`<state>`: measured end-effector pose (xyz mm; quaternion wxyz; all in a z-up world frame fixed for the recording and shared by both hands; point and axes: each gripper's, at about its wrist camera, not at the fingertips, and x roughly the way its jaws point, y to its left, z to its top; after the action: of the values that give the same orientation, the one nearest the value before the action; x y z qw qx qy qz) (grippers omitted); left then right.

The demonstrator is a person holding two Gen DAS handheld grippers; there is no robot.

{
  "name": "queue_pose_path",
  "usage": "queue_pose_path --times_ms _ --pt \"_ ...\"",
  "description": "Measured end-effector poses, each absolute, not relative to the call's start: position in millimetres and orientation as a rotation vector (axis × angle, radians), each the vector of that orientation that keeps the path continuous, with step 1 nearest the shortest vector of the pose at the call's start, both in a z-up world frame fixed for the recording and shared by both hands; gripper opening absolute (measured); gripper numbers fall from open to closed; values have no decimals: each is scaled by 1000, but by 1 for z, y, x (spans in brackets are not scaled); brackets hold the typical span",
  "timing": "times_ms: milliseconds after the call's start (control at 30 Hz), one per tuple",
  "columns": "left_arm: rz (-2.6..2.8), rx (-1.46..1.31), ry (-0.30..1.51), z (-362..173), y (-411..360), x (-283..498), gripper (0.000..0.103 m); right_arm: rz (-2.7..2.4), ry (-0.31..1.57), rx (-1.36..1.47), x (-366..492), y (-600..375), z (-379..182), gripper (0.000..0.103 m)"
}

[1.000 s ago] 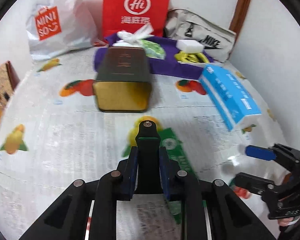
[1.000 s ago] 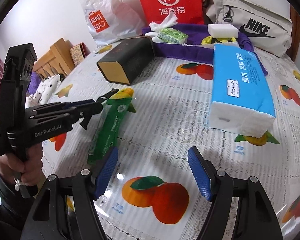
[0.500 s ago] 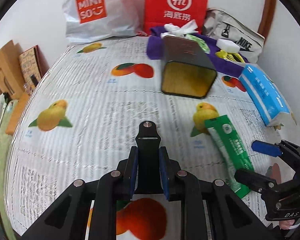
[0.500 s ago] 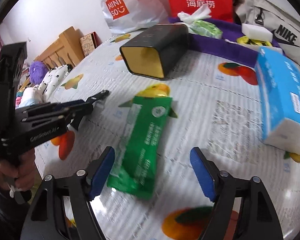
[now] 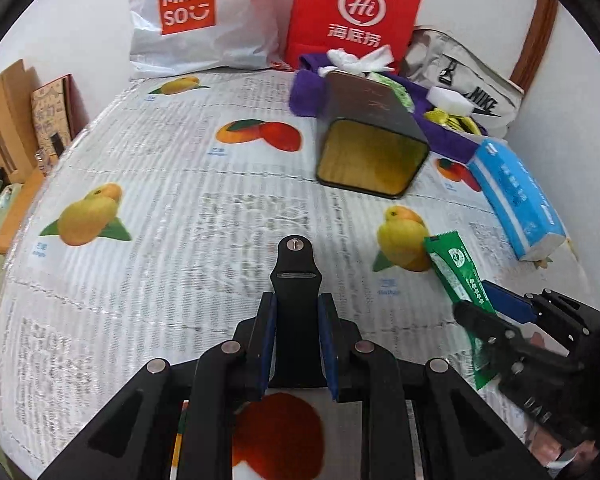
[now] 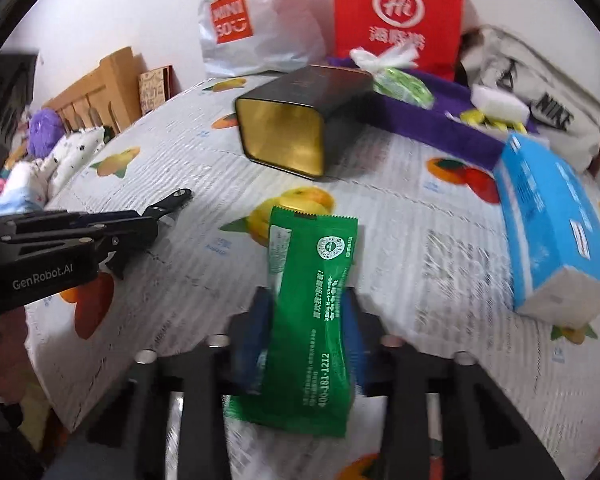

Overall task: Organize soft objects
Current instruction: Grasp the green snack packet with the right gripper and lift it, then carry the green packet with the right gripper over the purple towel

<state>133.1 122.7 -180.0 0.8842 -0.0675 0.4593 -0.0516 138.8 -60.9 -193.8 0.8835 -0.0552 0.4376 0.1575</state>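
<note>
Your right tool (image 6: 306, 324) is closing on the green packet (image 6: 312, 304), which lies on the fruit-print surface (image 6: 172, 152) with its midsection pinched between the blue pads. Your left tool (image 5: 296, 344) sits at the packet's nine o'clock, narrow and holding nothing. The dark tin (image 6: 296, 120) lies open-mouthed at twelve o'clock.

Your green pouch (image 6: 312, 320) lies flat on the fruit-print cloth, lengthwise between blue pads. Its serrated end points at the open tin.

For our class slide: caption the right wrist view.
Right tool closing on a green packet, before an open tin.
</note>
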Motion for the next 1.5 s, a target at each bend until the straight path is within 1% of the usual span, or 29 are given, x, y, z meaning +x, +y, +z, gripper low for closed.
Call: queue_pose_path --times_ms 300,400,433,600,667,767,833,867,933,1000,1133,1333,1400,1500 --pt "-176 -150 953 -181 99 132 20 183 955 -71 99 -146 -190 28" --pt "-172 -143 948 -182 93 133 21 125 954 -54 94 -172 -190 28" --pt "-178 -149 948 -182 94 133 24 118 950 -47 93 -181 -190 28" --pt "-191 -141 947 -183 94 131 24 91 942 1 102 -208 -189 28" --pt "-180 -111 962 -182 91 128 25 93 942 0 103 -209 -190 30" --pt "-150 -68 967 -182 85 125 24 99 929 -38 105 -203 -192 38" --pt "-123 -25 964 -182 78 126 24 93 907 -53 107 -200 -193 39" --pt "-105 4 954 -183 74 126 20 92 899 -50 107 -200 -193 39" --pt "-99 34 939 -183 71 126 20 95 885 -57 108 -201 -193 36" --pt "-106 4 955 -180 74 127 20 103 885 -68 108 -201 -192 29" --pt "-117 -2 960 -181 71 130 21 119 895 -15 109 -208 -192 29" --pt "-140 -40 957 -179 70 136 20 126 901 -27 111 -206 -192 29" --pt "-172 -85 960 -177 72 136 20 141 914 -17 109 -208 -189 26" --pt "-167 -82 948 -169 69 135 20 173 926 2 103 -210 -184 25"
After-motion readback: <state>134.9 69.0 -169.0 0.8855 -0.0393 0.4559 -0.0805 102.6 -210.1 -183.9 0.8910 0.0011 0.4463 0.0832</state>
